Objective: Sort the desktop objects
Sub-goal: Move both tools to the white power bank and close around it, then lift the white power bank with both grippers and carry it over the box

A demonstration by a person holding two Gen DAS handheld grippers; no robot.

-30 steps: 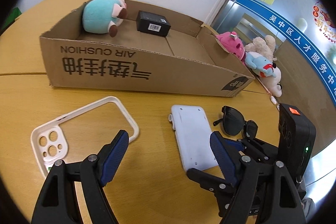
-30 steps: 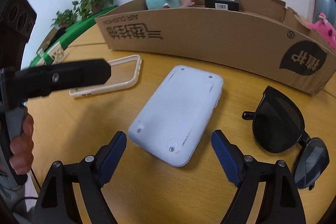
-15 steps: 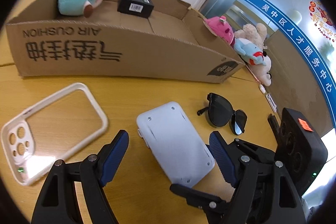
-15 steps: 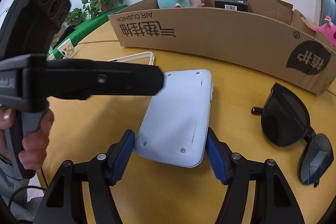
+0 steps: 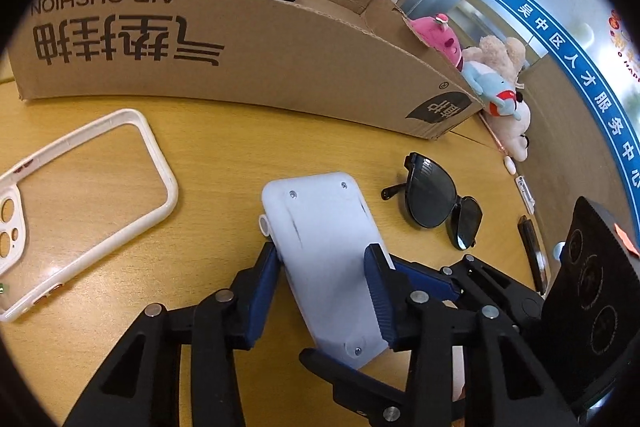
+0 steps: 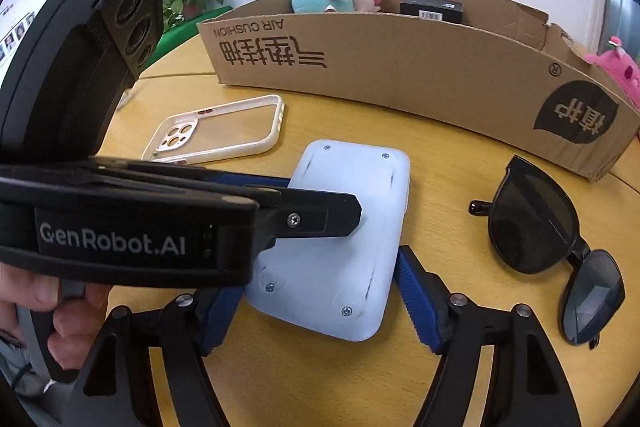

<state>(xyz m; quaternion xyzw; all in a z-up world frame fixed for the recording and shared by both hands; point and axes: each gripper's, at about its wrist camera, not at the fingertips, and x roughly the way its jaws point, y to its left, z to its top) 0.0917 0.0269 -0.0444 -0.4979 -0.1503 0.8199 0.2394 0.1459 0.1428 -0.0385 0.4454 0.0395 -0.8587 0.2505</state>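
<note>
From where I was steering, the phone case (image 5: 72, 203) lay flat on the counter (image 5: 224, 147) off to the left of my left tool (image 5: 324, 279), an open rim of thin plastic, light and bendy by my guess, best taken across one long edge. Between that tool's blue pads sat the white device (image 5: 328, 251), face down with its screws up; the jaws were closing across its narrow width, and the pads looked to be touching or nearly touching its long sides. I judged it a stiff, smooth shell, moderately light and likely slippery, so a hold across the middle of the long sides suited it better than the rounded corners. My right tool (image 6: 320, 295) straddled the same device at its near end, jaws opening, with a gap showing beside the right pad, so it gripped nothing. To the right of both tools lay the sunglasses (image 6: 552, 251), folded, fragile at the lenses and hinges; I would take them by the bridge. Beyond everything stood the cardboard box (image 5: 240, 59).
</note>
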